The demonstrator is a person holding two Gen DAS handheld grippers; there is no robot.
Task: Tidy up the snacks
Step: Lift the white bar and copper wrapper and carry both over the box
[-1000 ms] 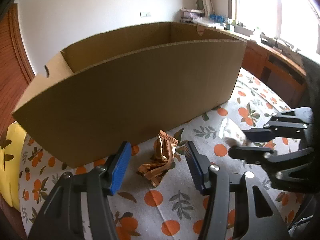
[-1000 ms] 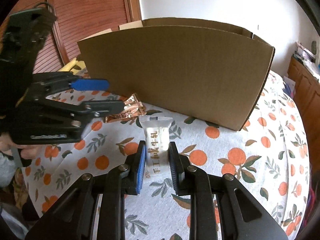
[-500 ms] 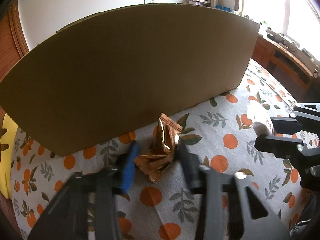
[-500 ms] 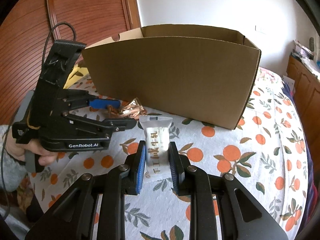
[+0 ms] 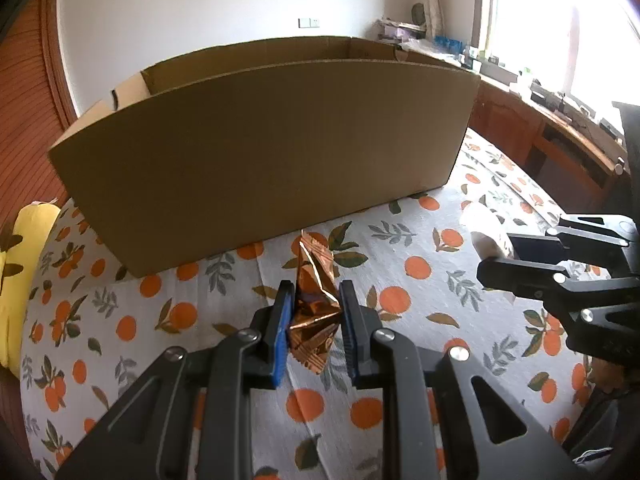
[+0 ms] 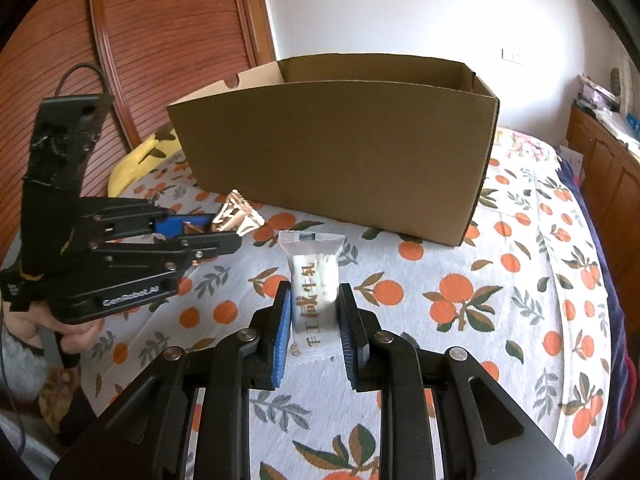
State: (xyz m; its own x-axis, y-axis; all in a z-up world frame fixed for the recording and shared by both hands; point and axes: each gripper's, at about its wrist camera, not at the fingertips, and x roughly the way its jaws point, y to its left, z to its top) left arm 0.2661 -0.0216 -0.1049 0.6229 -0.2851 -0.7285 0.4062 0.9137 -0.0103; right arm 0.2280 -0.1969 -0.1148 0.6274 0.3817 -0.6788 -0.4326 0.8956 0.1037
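Snacks were pinched: left gripper (image 5: 313, 322) squeezed a foil pack (image 5: 314, 312), right gripper (image 6: 313, 322) a white pack (image 6: 314, 292), lettering legible only there. Box (image 5: 260, 168) stood at 12 o'clock, open-topped.

From my seat I see a white wall (image 5: 208, 20) at twelve o'clock, a bright window (image 5: 560, 20) at two, a cluttered wooden counter (image 5: 560, 136) beneath it, and reddish slatted wood panelling (image 6: 172, 40) at ten.

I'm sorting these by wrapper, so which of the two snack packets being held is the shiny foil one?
The copper foil snack, crumpled and metallic, clamped in the left gripper. The right gripper holds the white snack packet, matte with printed characters.
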